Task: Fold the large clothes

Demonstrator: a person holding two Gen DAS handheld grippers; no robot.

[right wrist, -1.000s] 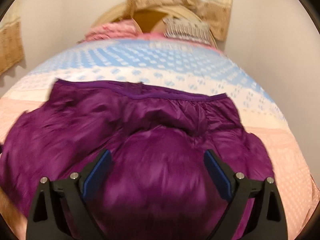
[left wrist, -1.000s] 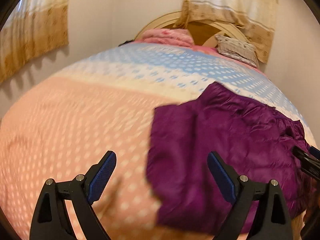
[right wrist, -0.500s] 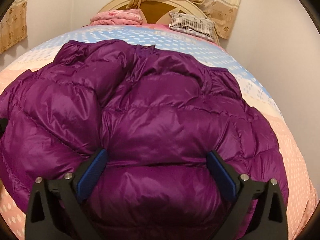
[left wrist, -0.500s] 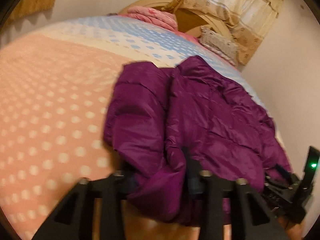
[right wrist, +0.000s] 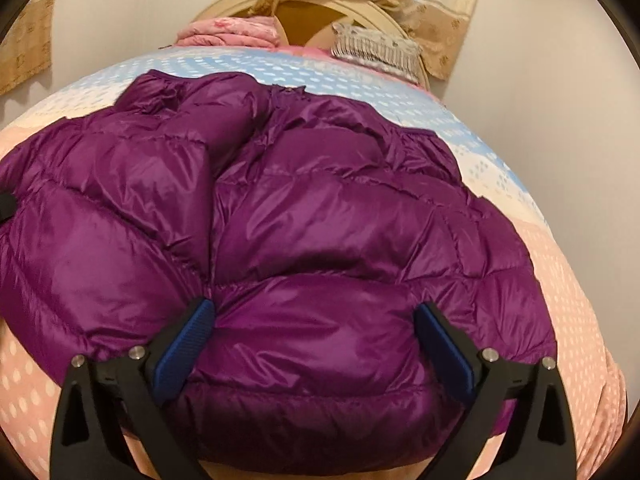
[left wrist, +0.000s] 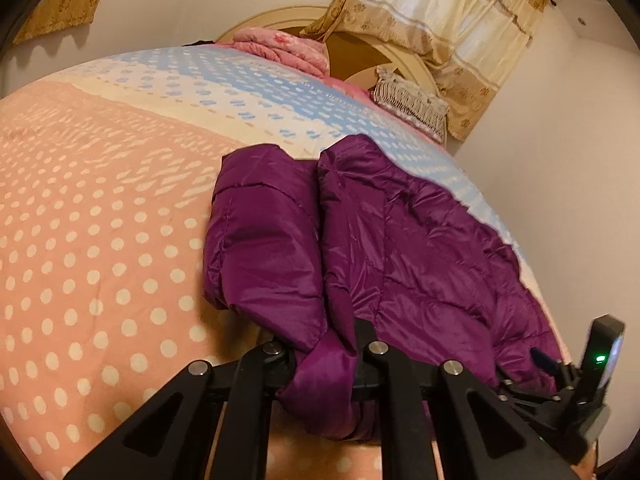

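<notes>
A purple quilted down jacket (left wrist: 420, 260) lies spread on the bed, one sleeve folded over its left side. My left gripper (left wrist: 328, 356) has its jaws closing, and a bunched fold of the jacket's near edge is pinched between them. In the right wrist view the jacket (right wrist: 300, 200) fills most of the picture. My right gripper (right wrist: 316, 332) stands open, its blue pads (right wrist: 188, 340) on either side of a puffy panel at the near hem. The right gripper's body (left wrist: 580, 380) shows at the lower right of the left wrist view.
The bedspread (left wrist: 100, 220) is pink with white dots near me, cream and blue farther off. A folded pink blanket (left wrist: 280, 48) and a fringed pillow (left wrist: 408, 100) lie by the round headboard (right wrist: 360, 4). A curtain (left wrist: 448, 20) hangs behind. A wall runs along the bed's right side.
My left gripper swung over to the jacket's near edge and closed from wide open onto a fold of it. My right gripper sank toward the near hem and stayed open.
</notes>
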